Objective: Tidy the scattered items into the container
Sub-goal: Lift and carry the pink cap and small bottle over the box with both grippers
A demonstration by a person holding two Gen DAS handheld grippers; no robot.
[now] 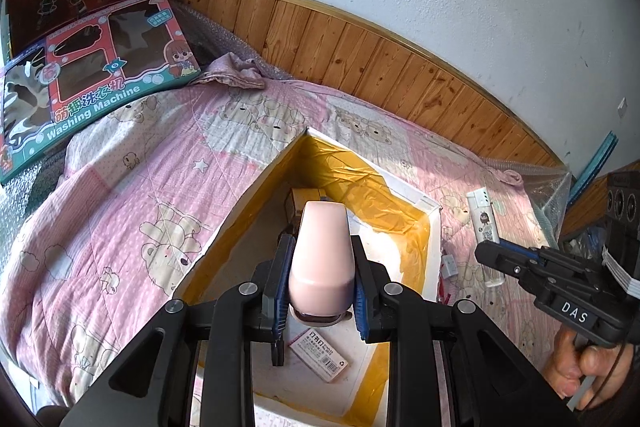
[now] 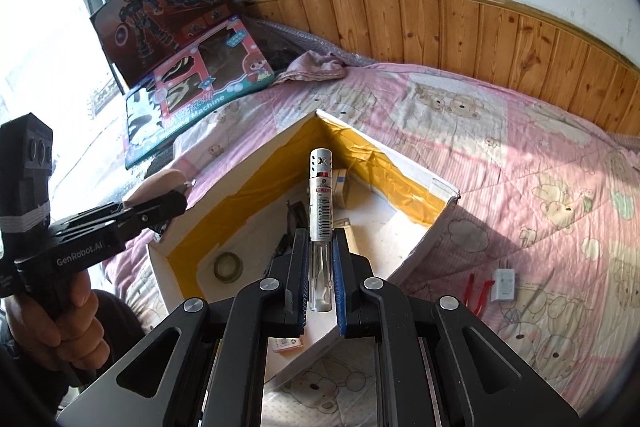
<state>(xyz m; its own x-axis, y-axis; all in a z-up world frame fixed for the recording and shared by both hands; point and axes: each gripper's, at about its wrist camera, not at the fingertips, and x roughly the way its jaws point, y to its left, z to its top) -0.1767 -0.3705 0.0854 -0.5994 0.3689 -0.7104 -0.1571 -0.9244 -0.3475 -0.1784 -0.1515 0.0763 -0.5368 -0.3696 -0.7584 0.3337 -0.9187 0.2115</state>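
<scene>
Pink stapler (image 1: 322,259): smooth glossy plastic. Lighter (image 2: 321,227): clear plastic body, shiny metal cap, paper barcode label. Box (image 1: 256,195): matt white card, glossy yellow tape lining. Quilt (image 1: 120,219): soft stitched cloth. Wall panel (image 1: 360,55), upper centre: varnished wood. Gripper fingers (image 1: 362,291): matt black plastic, blue ribbed pads.

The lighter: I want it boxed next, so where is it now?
The lighter is clamped in the right hand-held gripper, above the open box on the bed.
</scene>
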